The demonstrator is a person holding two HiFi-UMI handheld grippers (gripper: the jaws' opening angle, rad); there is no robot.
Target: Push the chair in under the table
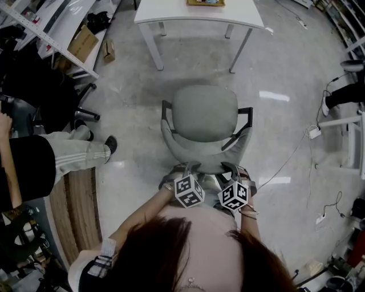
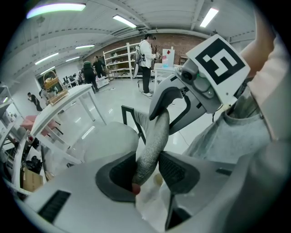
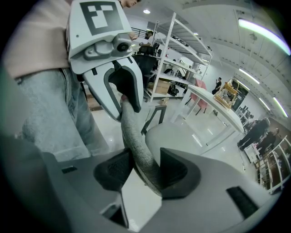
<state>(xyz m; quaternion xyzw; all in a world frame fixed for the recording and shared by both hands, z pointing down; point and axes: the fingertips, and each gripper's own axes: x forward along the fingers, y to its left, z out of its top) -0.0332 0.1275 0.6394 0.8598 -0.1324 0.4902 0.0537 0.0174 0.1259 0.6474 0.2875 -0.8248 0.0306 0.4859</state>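
Observation:
A grey office chair (image 1: pixel 205 113) stands on the floor facing a white table (image 1: pixel 199 12), with a gap of floor between them. Its backrest (image 1: pixel 206 155) is nearest me. My left gripper (image 1: pixel 186 170) is shut on the backrest's top rim at the left, and my right gripper (image 1: pixel 234 171) is shut on it at the right. In the left gripper view the grey rim (image 2: pixel 153 136) runs between both pads of the left gripper (image 2: pixel 148 170). In the right gripper view the rim (image 3: pixel 135 141) passes through the right gripper (image 3: pixel 145 170) the same way.
A seated person's leg (image 1: pixel 77 151) and shoe reach in at the left, beside a curved wooden desk edge (image 1: pixel 74 211). Another chair's base (image 1: pixel 86 113) and cardboard boxes (image 1: pixel 83 43) lie further left. Cables (image 1: pixel 291 159) trail over the floor at the right.

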